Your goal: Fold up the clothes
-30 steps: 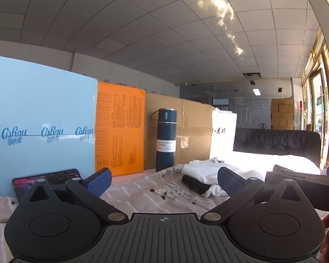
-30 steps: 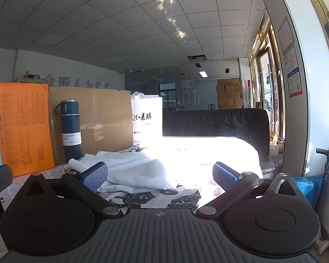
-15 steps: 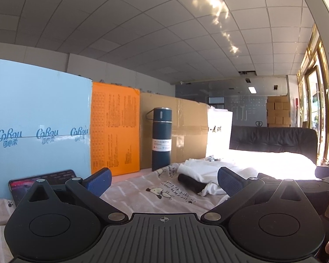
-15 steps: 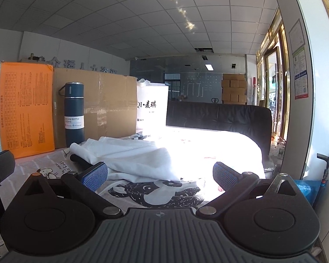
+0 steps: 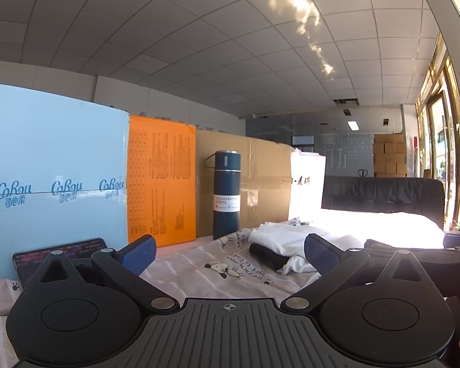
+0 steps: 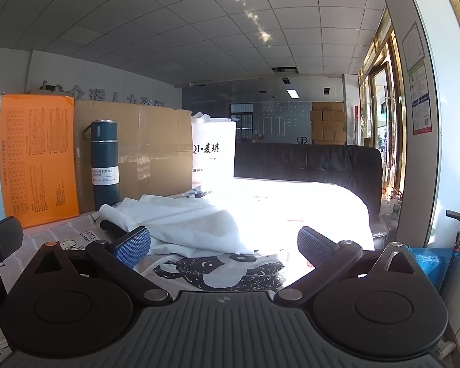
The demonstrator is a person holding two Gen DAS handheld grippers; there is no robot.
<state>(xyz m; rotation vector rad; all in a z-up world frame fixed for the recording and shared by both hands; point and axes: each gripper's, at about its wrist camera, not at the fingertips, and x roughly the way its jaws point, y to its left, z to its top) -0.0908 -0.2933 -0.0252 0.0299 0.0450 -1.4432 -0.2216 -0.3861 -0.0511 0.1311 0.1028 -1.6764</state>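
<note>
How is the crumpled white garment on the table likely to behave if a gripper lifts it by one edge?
The white garment lies in soft, sagging folds, so it would probably hang limp rather than hold its shape. It looks thin, so likely light. A dark item is tucked under its folds and might get dragged along.

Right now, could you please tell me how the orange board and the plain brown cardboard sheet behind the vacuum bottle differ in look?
The orange board is bright orange and covered in printed tables and text; the brown cardboard sheet is plain, with clear tape strips across it. The orange board is the narrower panel and the cardboard sheet much wider. The vacuum bottle stands in front of the cardboard sheet, to the right of the orange board. Both stand upright, side by side, at the back of the table.
</note>
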